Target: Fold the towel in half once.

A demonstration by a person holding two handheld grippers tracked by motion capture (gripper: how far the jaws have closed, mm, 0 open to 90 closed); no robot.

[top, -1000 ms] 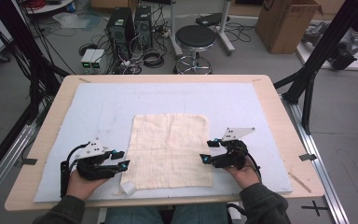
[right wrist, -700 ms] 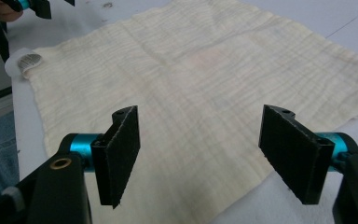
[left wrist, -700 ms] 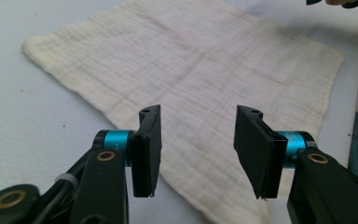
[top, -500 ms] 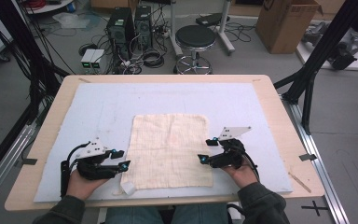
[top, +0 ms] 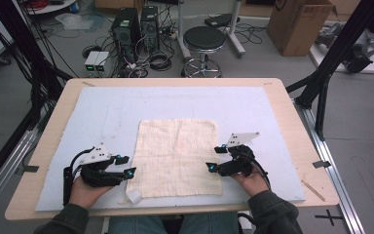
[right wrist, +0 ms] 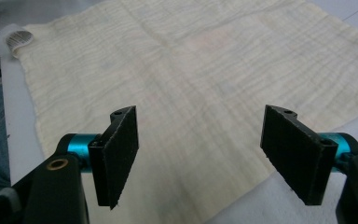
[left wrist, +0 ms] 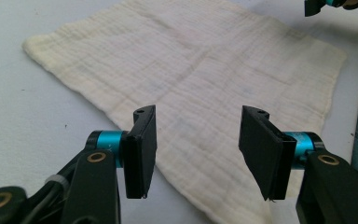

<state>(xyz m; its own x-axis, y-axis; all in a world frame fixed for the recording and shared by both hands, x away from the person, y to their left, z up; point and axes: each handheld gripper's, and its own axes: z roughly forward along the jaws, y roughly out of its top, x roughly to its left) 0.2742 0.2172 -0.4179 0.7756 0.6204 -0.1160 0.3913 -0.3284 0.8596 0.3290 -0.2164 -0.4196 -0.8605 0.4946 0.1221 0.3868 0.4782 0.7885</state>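
between the two grippers a cream muslin cloth (top: 179,157) lies flat on the blue mat (top: 102,112). left gripper (top: 125,165) at its left edge, jaws just opening, nothing held. right gripper (top: 215,157) at its right edge, jaws wide, empty.

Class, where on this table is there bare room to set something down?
The pale blue mat lies bare beyond the square cream cloth, and in strips along both sides. It is crowded near the front, where the left tool and right tool flank the cloth.
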